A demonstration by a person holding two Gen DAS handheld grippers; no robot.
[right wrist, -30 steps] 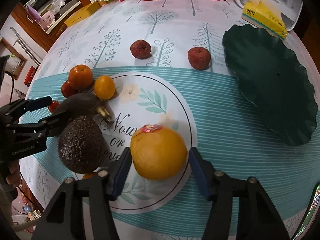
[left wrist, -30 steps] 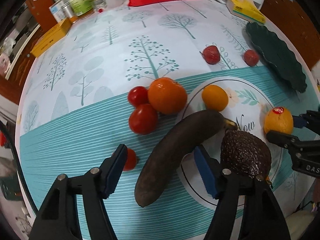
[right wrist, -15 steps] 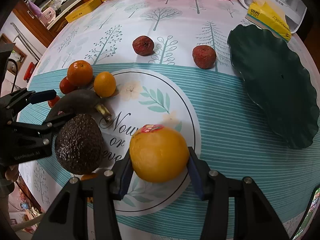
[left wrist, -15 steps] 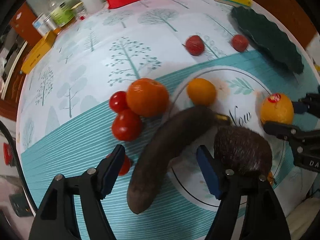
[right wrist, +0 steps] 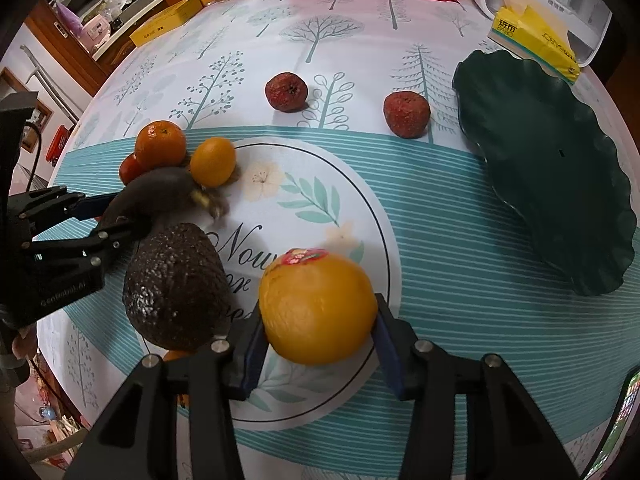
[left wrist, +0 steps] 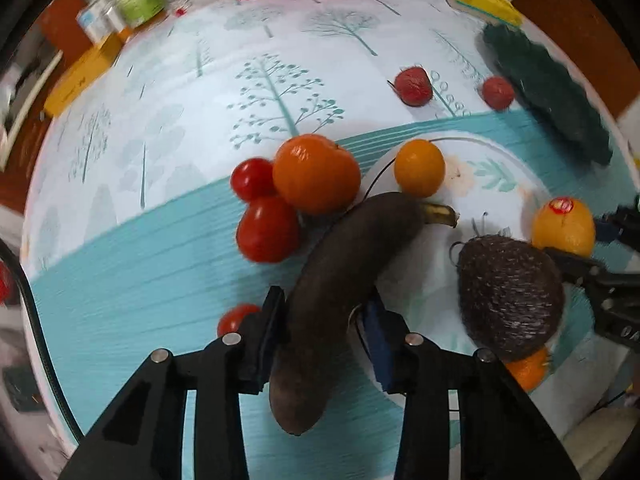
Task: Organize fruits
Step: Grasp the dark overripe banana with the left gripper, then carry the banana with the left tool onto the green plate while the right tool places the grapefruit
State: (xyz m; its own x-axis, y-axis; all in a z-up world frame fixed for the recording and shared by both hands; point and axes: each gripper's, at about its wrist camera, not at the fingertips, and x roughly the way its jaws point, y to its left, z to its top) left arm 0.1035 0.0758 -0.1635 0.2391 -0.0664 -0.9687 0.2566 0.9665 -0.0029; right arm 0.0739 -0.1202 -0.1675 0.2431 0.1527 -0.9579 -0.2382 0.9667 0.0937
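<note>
Blackened banana (left wrist: pixel 340 280) is being pinched between the blue pads of the left claw (left wrist: pixel 326 332), its stem end pointing away. The right claw (right wrist: pixel 318 346) is closing onto the orange (stickered on top) (right wrist: pixel 318 306), both pads touching. The avocado (right wrist: pixel 176 288) is lying just left of that claw on the bench (right wrist: pixel 400 200).

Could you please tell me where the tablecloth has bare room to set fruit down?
Bare: the striped band between the stickered orange and dark green leaf-shaped plate. Crowded: around the blackened banana and dark avocado.
</note>
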